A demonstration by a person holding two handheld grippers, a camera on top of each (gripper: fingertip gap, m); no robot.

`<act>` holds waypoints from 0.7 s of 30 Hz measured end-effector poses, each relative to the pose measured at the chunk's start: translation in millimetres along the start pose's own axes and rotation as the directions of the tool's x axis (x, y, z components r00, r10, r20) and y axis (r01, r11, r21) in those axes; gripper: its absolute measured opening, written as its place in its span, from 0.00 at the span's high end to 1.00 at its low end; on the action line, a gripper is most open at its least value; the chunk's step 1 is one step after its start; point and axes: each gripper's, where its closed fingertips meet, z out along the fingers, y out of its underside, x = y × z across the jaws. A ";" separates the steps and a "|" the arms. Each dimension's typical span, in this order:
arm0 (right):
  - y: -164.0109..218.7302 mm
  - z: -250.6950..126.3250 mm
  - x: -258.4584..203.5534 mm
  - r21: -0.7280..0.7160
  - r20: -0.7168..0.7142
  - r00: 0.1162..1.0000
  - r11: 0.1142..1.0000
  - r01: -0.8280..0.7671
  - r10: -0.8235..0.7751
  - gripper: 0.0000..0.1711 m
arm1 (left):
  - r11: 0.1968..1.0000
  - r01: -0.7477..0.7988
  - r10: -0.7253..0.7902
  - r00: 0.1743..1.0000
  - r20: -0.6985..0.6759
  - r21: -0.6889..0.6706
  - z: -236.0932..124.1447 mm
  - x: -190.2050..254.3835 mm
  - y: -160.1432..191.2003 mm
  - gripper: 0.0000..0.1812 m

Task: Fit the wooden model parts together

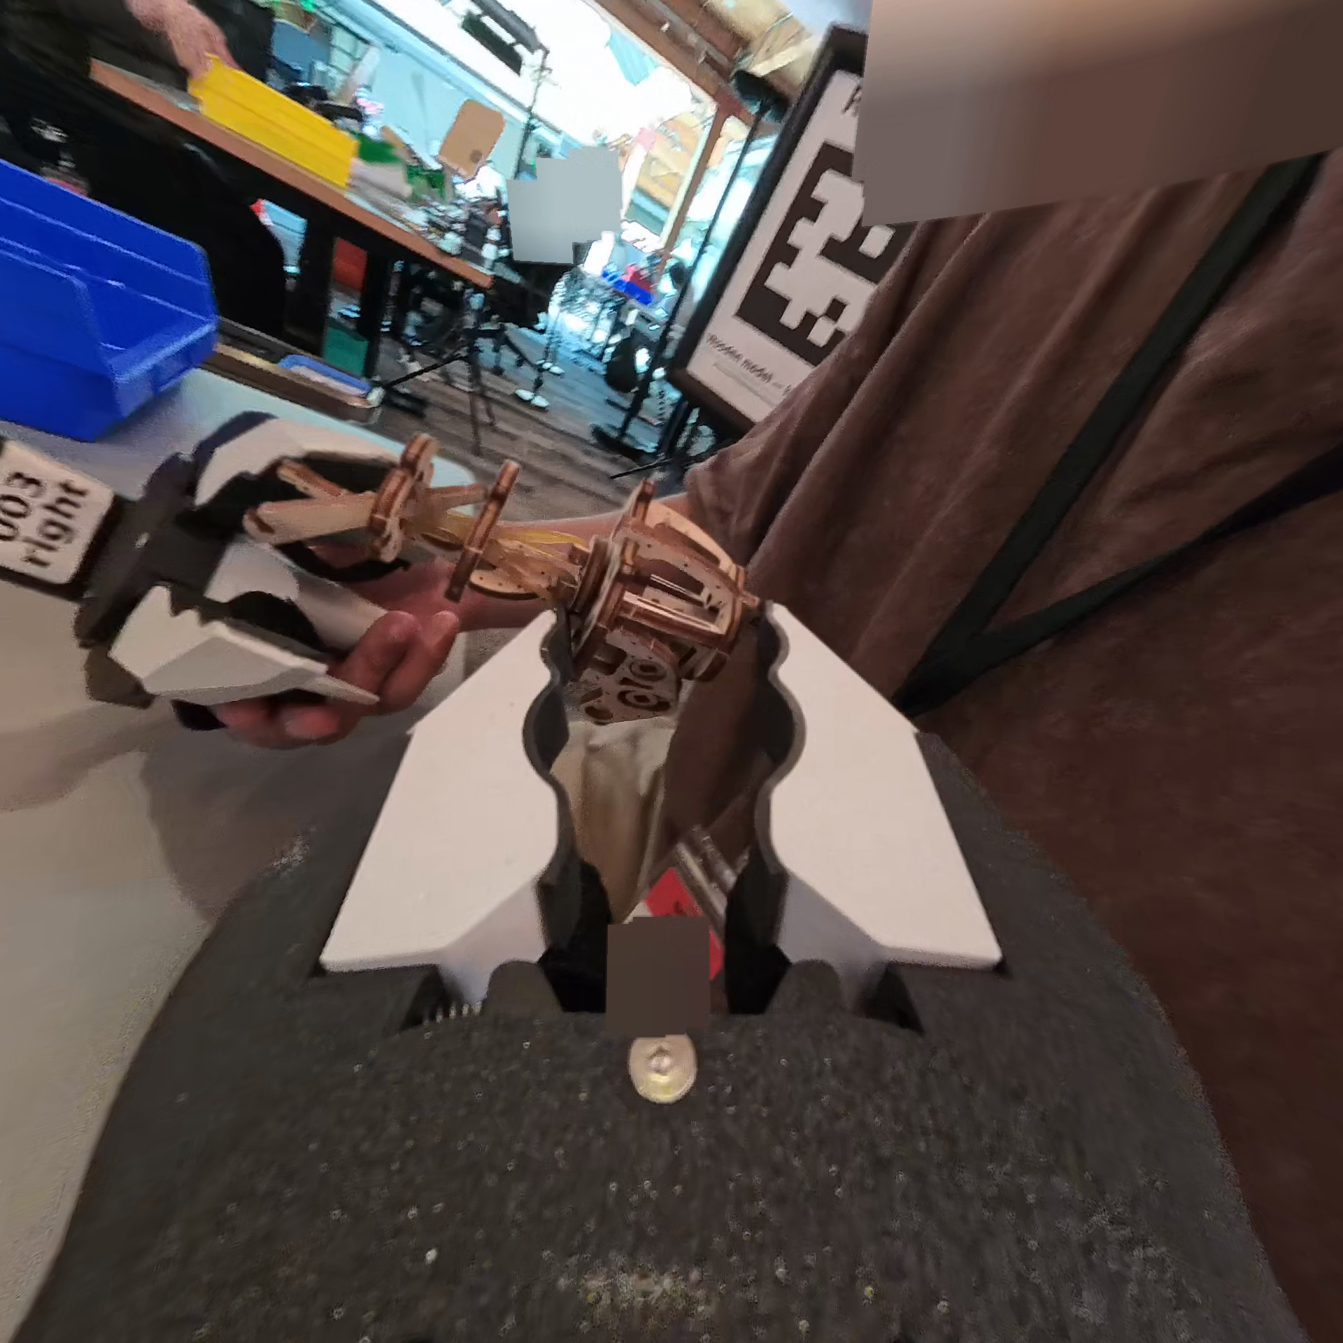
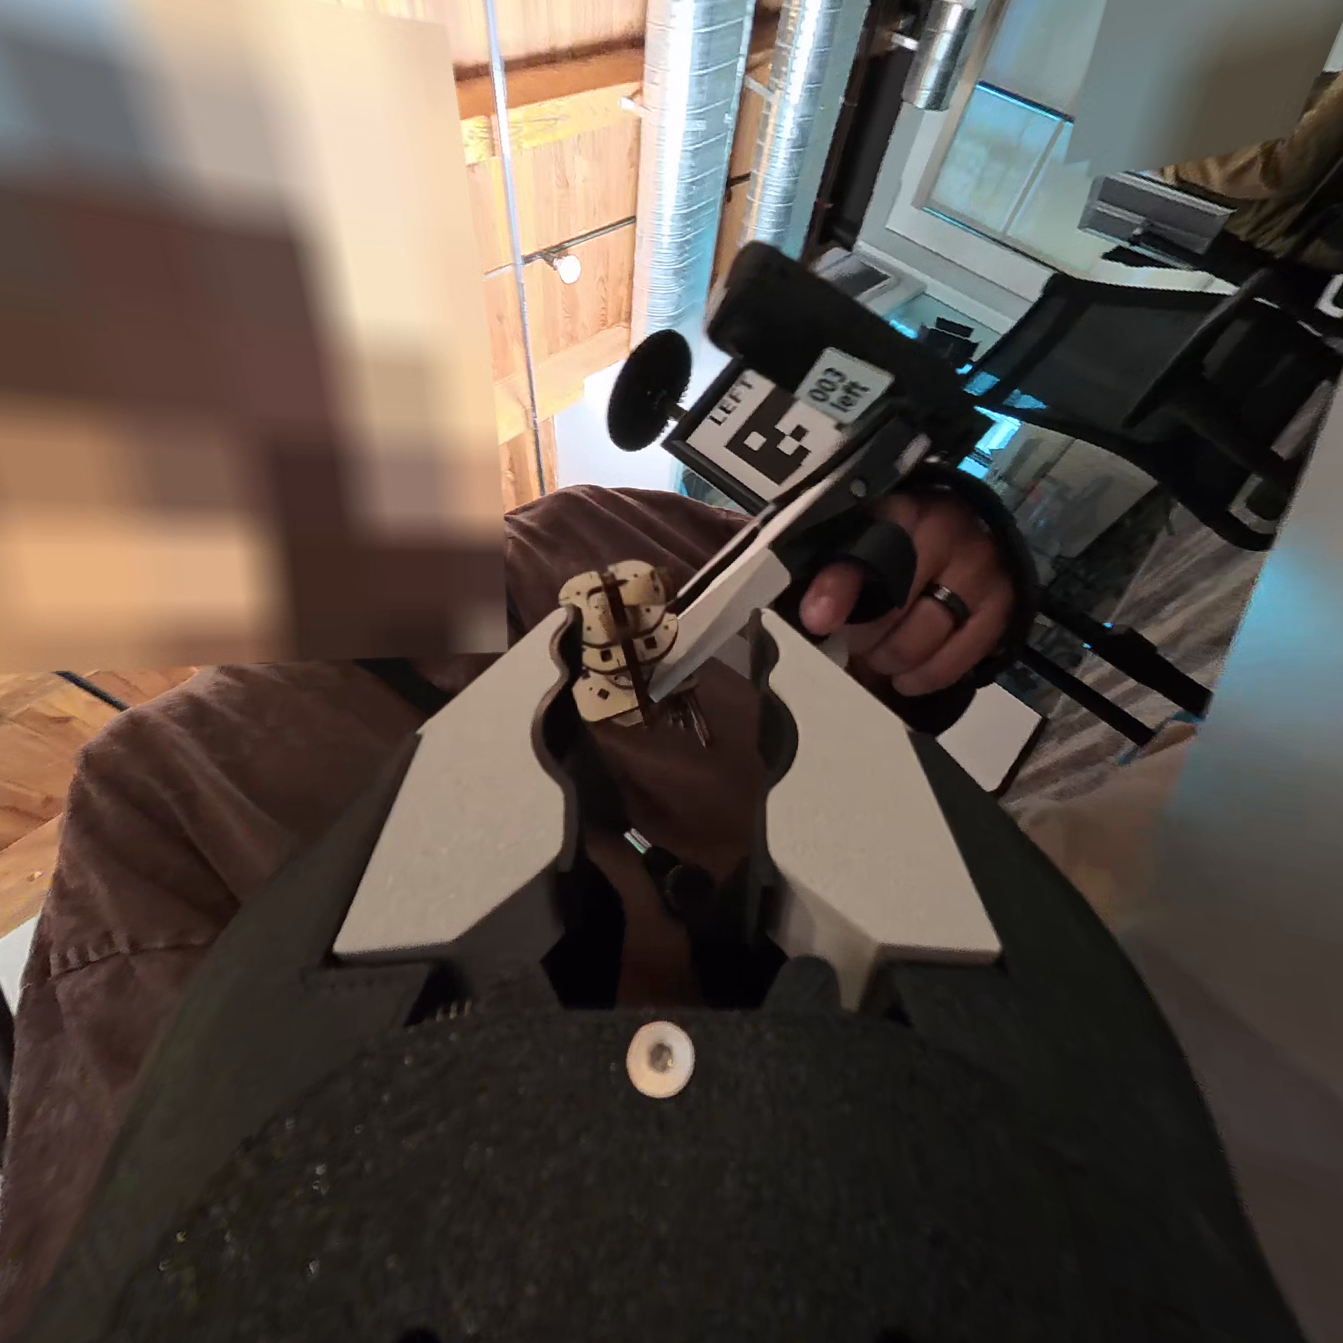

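A wooden model (image 1: pixel 509 545), a long shaft with flanges and a drum-shaped end, hangs in the air between both grippers. My left gripper (image 1: pixel 658 621) is shut on the drum end (image 1: pixel 654 596). The right gripper (image 1: pixel 363 574) shows at the left of the left wrist view, with the shaft's thin end between its jaws. In the right wrist view the model (image 2: pixel 618 639) is seen end-on. It rests against one finger (image 2: pixel 509 763) of my right gripper (image 2: pixel 665 628), which is open, and stands apart from the other finger. The left gripper (image 2: pixel 676 639) pinches the model from the right.
A person in a brown shirt (image 1: pixel 1090 618) stands close behind the model. A blue bin (image 1: pixel 94 312) stands on the grey table (image 1: pixel 109 836) at the left. A framed marker board (image 1: pixel 807 276) stands behind. A bare hand (image 1: pixel 385 654) holds the right gripper.
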 end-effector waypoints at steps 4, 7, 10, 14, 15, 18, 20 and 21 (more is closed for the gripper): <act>-6.9 -0.6 -11.3 0.059 0.059 0.998 0.998 0.034 -0.037 0.78 | 0.995 0.083 -0.074 0.988 -0.136 0.060 -2.8 14.3 -8.5 0.74; -5.8 -1.1 -13.6 0.059 0.058 0.996 0.997 0.057 -0.060 0.81 | 0.993 0.103 -0.090 0.980 -0.176 0.065 -3.5 19.6 -9.8 0.74; -3.2 -0.5 -16.7 0.044 0.072 0.995 0.997 0.066 -0.069 0.88 | 0.990 0.119 -0.102 0.974 -0.201 0.075 -4.6 22.5 -12.1 0.73; -0.8 -0.5 -15.9 0.040 0.082 0.994 0.997 0.064 -0.067 0.88 | 0.989 0.128 -0.111 0.972 -0.209 0.068 -4.0 23.5 -11.1 0.73; -1.0 -1.5 -15.7 0.045 0.088 0.994 0.997 0.058 -0.062 0.88 | 0.989 0.130 -0.112 0.970 -0.215 0.071 -4.2 24.4 -11.6 0.73; -1.3 -4.2 -14.2 0.055 0.103 0.994 0.998 0.041 -0.046 0.88 | 0.988 0.136 -0.115 0.966 -0.231 0.078 -4.5 27.0 -13.6 0.73; 0.2 -3.6 -13.7 0.046 0.116 0.993 0.999 0.027 -0.033 0.89 | 0.989 0.133 -0.113 0.966 -0.232 0.071 -3.5 27.9 -12.9 0.73; 3.0 -2.1 -12.5 0.028 0.111 0.993 0.999 0.026 -0.029 0.89 | 0.988 0.136 -0.115 0.964 -0.240 0.069 -3.4 29.0 -13.1 0.73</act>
